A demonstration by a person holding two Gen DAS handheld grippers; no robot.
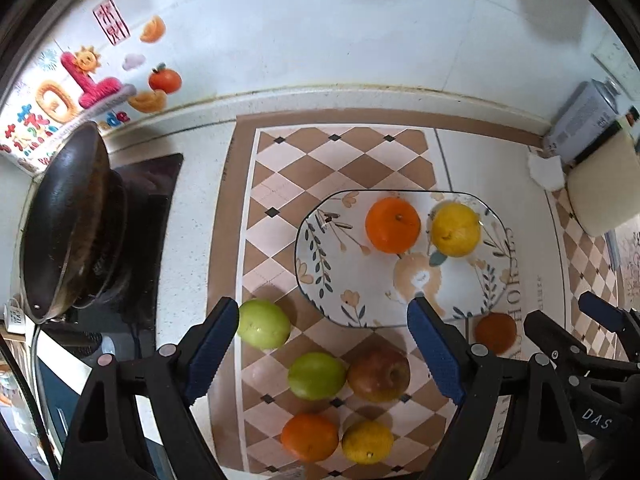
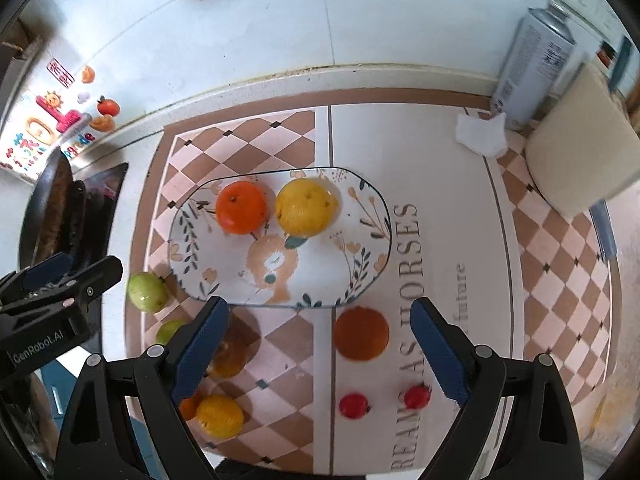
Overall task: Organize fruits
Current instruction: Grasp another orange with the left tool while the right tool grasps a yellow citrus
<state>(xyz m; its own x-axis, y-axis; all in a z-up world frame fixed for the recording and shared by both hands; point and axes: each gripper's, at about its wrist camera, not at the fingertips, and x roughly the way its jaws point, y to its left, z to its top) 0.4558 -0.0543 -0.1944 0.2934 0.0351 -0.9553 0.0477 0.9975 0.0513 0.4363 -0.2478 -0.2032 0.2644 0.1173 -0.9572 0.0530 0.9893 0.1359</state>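
Note:
A floral plate [image 1: 340,280] [image 2: 360,272] holds an orange [image 1: 393,225] [image 2: 241,207] and a lemon [image 1: 456,229] [image 2: 306,207]. On the mat in front lie two green apples [image 1: 264,324] [image 1: 317,376], a red apple [image 1: 379,374], an orange [image 1: 309,437] and a lemon [image 1: 367,442]. Another orange [image 2: 361,333] [image 1: 495,332] sits by the plate's near edge, with two small red tomatoes [image 2: 353,405] [image 2: 417,397] closer in. My left gripper [image 1: 322,344] is open and empty above the loose fruits. My right gripper [image 2: 318,344] is open and empty above the orange.
A black wok [image 1: 68,224] sits on the stove at the left. A grey spray can [image 2: 528,60], a crumpled tissue [image 2: 482,132] and a cream container [image 2: 580,152] stand at the back right. A tiled wall runs behind the counter.

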